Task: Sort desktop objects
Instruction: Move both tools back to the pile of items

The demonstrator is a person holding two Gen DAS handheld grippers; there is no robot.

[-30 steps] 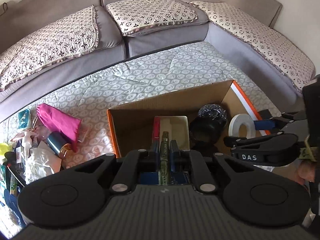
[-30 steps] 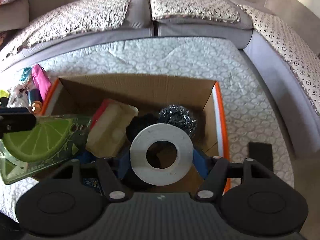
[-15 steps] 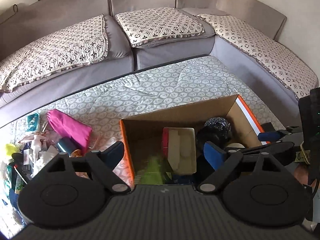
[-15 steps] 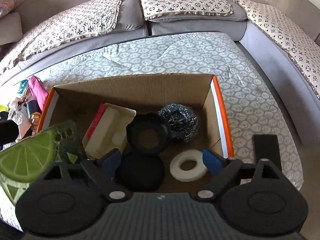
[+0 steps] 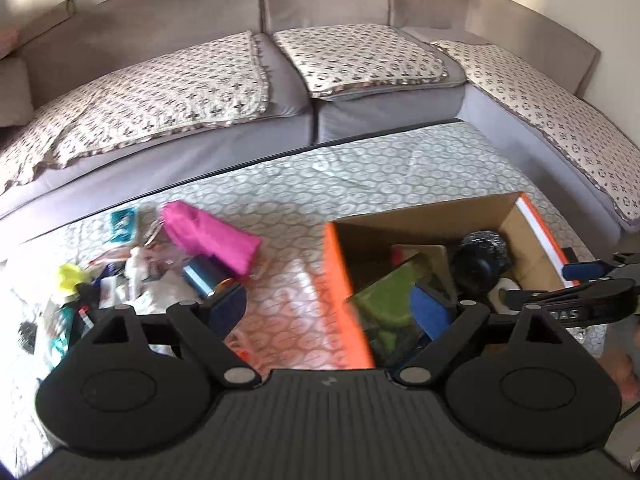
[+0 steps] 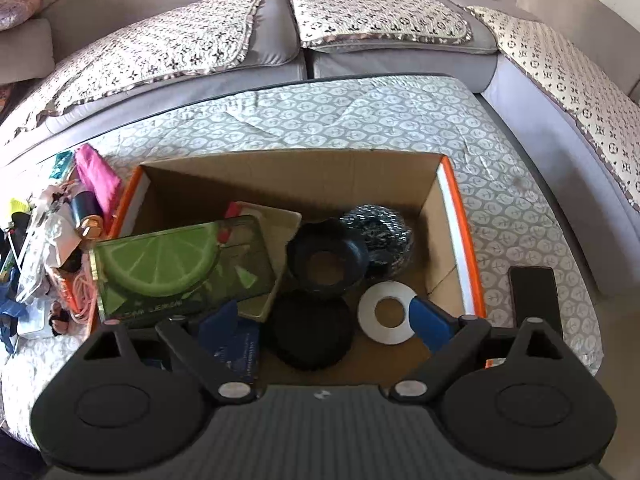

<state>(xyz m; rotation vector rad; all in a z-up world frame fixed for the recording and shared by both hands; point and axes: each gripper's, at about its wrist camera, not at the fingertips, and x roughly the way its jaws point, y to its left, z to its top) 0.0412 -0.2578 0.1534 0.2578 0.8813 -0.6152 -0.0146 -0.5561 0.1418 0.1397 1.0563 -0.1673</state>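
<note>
The white tape roll (image 6: 386,312) lies in the cardboard box (image 6: 288,176), under the right gripper (image 6: 326,320); its jaws are opening, empty. The left gripper (image 5: 326,306) is opening too, empty.

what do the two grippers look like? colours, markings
Both alike: black bodies, two round black discs at the base, angled black linkage arms with silver pivot pins, blue pads on the fingers. The right gripper, seen side-on from the left camera, carries white lettering ending "DAS".

The left wrist view is motion-blurred, smearing the clutter pile (image 5: 132,280) beyond telling items apart.
</note>
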